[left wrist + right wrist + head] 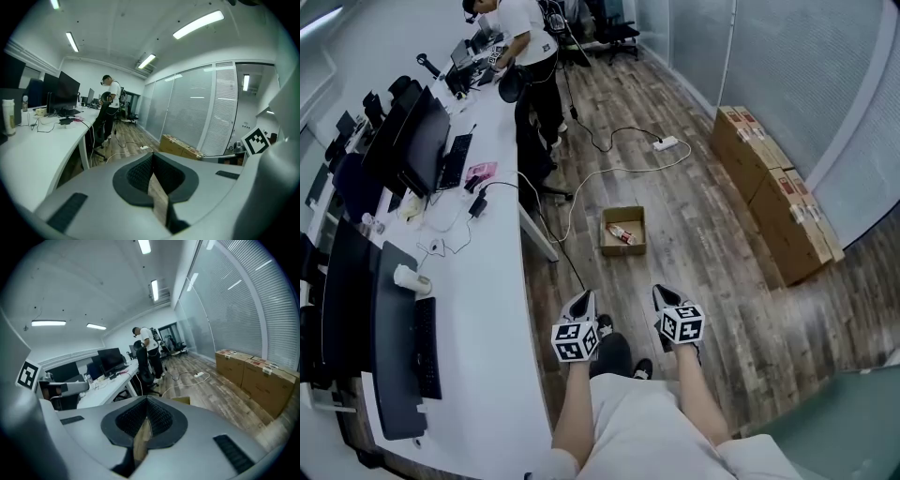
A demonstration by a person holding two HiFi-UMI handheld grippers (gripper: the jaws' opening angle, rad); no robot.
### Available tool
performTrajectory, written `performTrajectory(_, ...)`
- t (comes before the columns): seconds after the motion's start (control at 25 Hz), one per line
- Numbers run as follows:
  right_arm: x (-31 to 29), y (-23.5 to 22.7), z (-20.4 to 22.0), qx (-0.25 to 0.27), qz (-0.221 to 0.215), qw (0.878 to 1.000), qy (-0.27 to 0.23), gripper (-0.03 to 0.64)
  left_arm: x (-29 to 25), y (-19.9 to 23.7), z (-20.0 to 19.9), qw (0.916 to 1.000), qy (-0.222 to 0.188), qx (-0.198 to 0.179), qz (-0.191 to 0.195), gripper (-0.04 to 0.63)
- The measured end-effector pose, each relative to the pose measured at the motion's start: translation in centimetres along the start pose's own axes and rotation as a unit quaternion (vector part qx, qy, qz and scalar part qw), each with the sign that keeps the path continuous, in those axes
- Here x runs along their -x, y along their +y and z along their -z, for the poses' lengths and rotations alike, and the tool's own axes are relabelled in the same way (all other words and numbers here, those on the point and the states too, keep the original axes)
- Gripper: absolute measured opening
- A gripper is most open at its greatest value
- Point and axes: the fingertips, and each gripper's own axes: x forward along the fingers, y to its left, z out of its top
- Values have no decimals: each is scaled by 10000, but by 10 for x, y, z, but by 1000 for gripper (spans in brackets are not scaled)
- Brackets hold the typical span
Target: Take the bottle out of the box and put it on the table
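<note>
A small open cardboard box (623, 246) sits on the wood floor ahead of me, and a clear bottle (620, 233) with a red label lies inside it. The long white table (492, 309) runs along my left side. I hold both grippers at waist height, well short of the box. My left gripper (584, 299) (152, 158) is shut with nothing between its pads. The right gripper (663, 292) (146, 402) is shut and empty too. A corner of the box (181, 401) peeks over the right gripper's jaws.
Monitors (420, 141), keyboards and cables crowd the table. A person (530, 56) stands at its far end. Stacked cartons (778, 192) line the glass wall on the right. A power strip (666, 143) and its cord lie on the floor beyond the box.
</note>
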Motion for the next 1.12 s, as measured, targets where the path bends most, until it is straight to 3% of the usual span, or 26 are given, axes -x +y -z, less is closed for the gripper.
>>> performTrajectory(0.12, -1, -5, -6, -310, -90, 9993, -206, 40, -5, -2, 2, 10000, 25, -14, 29, 15)
performTrajectory(0.36, -13, -6, -18, -425, -315, 9982, -286, 40, -17, 5, -6, 10000, 9, -23, 15, 15)
performTrajectory(1.12, -135, -53, -91, 59, -459, 9987, 207, 40, -173, 50, -82, 9997, -103, 189, 146, 15)
